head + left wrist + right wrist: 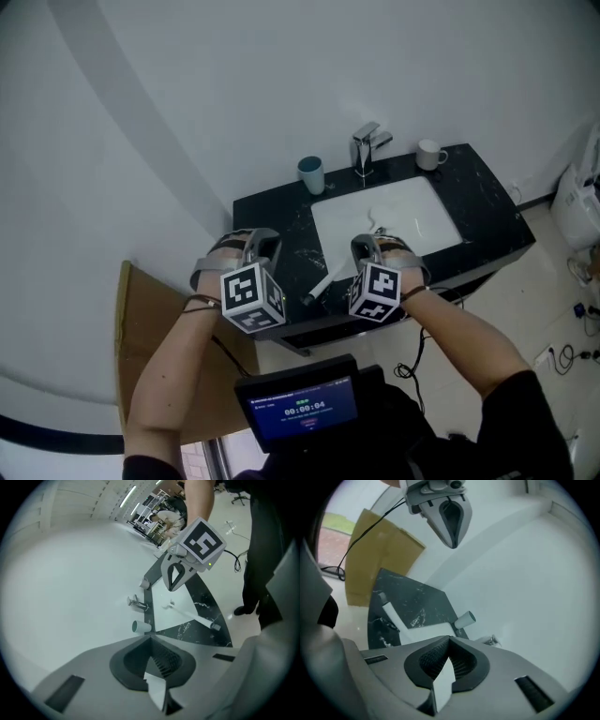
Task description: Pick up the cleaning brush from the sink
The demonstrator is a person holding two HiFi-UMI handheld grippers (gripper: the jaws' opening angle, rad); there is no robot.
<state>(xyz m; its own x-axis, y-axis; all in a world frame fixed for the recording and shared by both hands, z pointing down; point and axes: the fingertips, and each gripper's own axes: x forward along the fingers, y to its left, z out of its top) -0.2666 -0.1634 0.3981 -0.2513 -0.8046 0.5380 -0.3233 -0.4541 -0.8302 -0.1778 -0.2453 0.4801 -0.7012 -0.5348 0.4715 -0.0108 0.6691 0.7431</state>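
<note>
The cleaning brush [325, 283] has a white handle and lies slanted, its head in the white sink [412, 220] and its dark handle end over the black counter's front edge. It also shows in the left gripper view as the brush [197, 618] and in the right gripper view as the brush [391, 613]. My left gripper [264, 236] hovers above the counter's front left, shut and empty. My right gripper [367, 244] hangs just right of the handle, shut, holding nothing. Neither gripper touches the brush.
A teal cup [311, 174], a chrome faucet [366, 148] and a white mug [431, 154] stand along the back of the black marble counter [487, 202]. A cardboard sheet [150, 328] leans at the left. Cables [562, 356] lie on the floor at the right.
</note>
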